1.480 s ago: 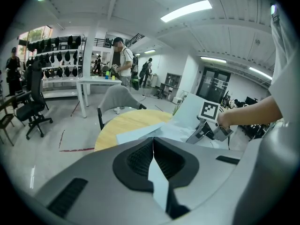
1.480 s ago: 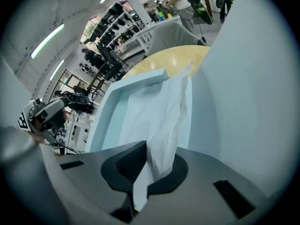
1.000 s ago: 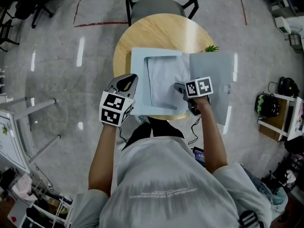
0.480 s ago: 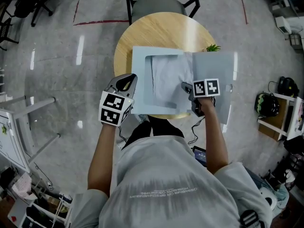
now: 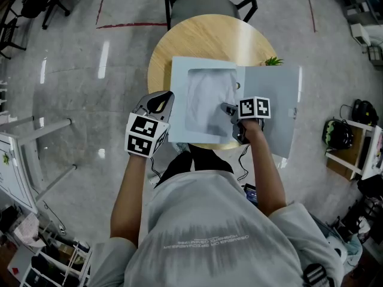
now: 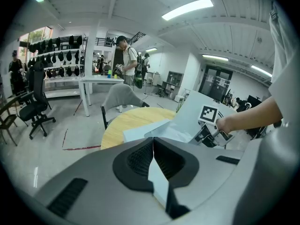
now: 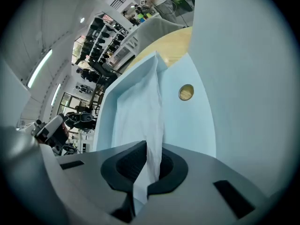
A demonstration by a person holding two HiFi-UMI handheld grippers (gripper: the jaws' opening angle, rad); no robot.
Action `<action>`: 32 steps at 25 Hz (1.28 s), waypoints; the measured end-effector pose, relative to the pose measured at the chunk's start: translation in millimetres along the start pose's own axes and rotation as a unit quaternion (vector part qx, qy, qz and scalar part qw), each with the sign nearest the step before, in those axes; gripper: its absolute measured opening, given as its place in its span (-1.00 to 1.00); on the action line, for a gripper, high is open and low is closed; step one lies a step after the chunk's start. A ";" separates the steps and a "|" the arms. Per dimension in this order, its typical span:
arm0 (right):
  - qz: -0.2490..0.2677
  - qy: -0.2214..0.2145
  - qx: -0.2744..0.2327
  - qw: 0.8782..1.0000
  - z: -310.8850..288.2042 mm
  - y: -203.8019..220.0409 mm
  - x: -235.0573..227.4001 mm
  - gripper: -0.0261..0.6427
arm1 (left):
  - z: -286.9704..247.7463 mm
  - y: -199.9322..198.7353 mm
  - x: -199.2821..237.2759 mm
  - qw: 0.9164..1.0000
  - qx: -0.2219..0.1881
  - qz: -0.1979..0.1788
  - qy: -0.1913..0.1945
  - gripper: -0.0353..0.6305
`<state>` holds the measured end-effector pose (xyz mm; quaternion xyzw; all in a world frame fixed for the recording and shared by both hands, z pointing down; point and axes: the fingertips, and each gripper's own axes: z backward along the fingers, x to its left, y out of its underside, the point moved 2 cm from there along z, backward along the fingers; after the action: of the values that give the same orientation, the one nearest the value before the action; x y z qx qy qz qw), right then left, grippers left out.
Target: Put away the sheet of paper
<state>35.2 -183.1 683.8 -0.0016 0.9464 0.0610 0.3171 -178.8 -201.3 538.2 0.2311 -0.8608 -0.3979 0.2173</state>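
I'd call this roughly halfway. The sheet of paper (image 5: 206,100) lies rumpled in the open folder (image 5: 179,100) but isn't fully tucked in. The flap (image 5: 275,100) (snap button (image 7: 186,92) showing) is thrown open toward 3 o'clock, so seating the sheet and closing up remain.

My left claw (image 5: 163,102) sits at the folder's 9 o'clock edge, pressed together on that edge and tilted gently down. My right claw (image 5: 227,109), at the sheet's 4 o'clock corner, has just been closing. It now pinches the paper's edge and is pitched more steeply.

The folder rests on the round surface (image 5: 203,37), with a chair (image 5: 209,2) beyond at 12 o'clock.
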 end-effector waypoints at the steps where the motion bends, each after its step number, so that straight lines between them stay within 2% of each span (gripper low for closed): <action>1: -0.005 -0.004 -0.001 1.000 -3.6 -0.8 2.6 -0.83 | 0.9 1.0 1.4 1.000 0.001 0.001 -0.001 -0.84; 10: -0.019 -0.032 0.008 0.999 -26.7 -1.0 15.6 -0.83 | 6.1 6.6 7.0 1.000 0.004 0.009 -0.012 -0.84; 22: 0.054 -0.010 0.042 0.998 -41.4 -1.6 27.1 -0.81 | 17.2 15.3 8.4 0.999 0.008 0.021 -0.027 -0.84; 24: 0.064 -0.011 0.041 0.997 -39.7 -2.2 30.2 -0.67 | 20.1 16.4 8.2 0.999 0.007 0.023 -0.030 -0.84; 27: 0.080 -0.022 0.041 0.996 -35.6 -3.1 37.2 -0.32 | 24.7 16.6 7.0 0.999 0.003 0.025 -0.034 -0.84; 32: 0.106 0.004 0.028 0.994 -20.3 -8.5 34.9 -0.07 | 33.7 16.8 -0.3 0.999 -0.002 0.014 -0.036 -0.84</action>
<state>-4.5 -192.7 678.0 0.1078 0.9437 0.0680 0.3052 -201.2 -171.8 531.5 0.2037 -0.8705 -0.4047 0.1922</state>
